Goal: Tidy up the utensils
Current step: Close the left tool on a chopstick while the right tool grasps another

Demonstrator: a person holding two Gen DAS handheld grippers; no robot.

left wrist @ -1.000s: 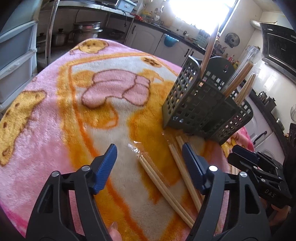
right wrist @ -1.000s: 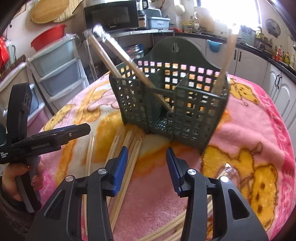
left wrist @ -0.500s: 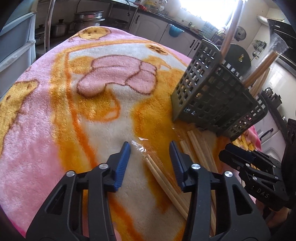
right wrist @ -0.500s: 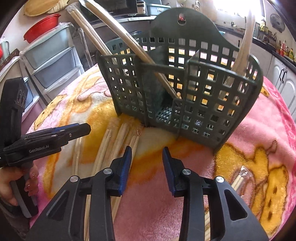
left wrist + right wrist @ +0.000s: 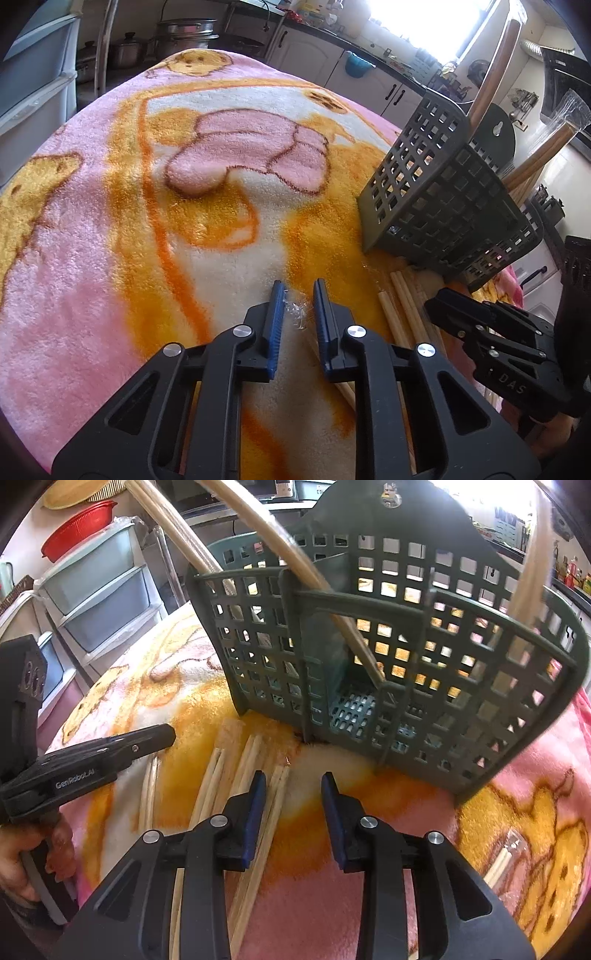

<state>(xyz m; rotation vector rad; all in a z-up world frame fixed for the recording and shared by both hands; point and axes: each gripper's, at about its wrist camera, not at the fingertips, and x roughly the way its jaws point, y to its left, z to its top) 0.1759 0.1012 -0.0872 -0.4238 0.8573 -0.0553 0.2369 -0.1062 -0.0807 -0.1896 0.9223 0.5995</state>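
Observation:
A dark green slotted utensil caddy (image 5: 436, 199) (image 5: 406, 646) stands on the pink and orange blanket (image 5: 184, 184) and holds several wrapped chopstick pairs (image 5: 295, 565) that lean out of it. More wrapped chopsticks (image 5: 229, 775) (image 5: 402, 306) lie on the blanket in front of it. My left gripper (image 5: 298, 295) is low over the blanket, its jaws narrowed around the clear wrapper end of one chopstick pair (image 5: 297, 314). My right gripper (image 5: 293, 786) is open and empty, just right of the lying chopsticks; it also shows in the left wrist view (image 5: 491, 332).
Another wrapped pair (image 5: 502, 860) lies at the blanket's right. Plastic drawers (image 5: 99, 587) stand left of the table, kitchen counters and cabinets (image 5: 332, 62) behind. The left gripper (image 5: 92, 760) reaches in from the left in the right wrist view.
My left gripper's jaws have narrowed from wide open and moved down onto the wrapper end of a chopstick pair. My right gripper has moved closer to the caddy and lower.

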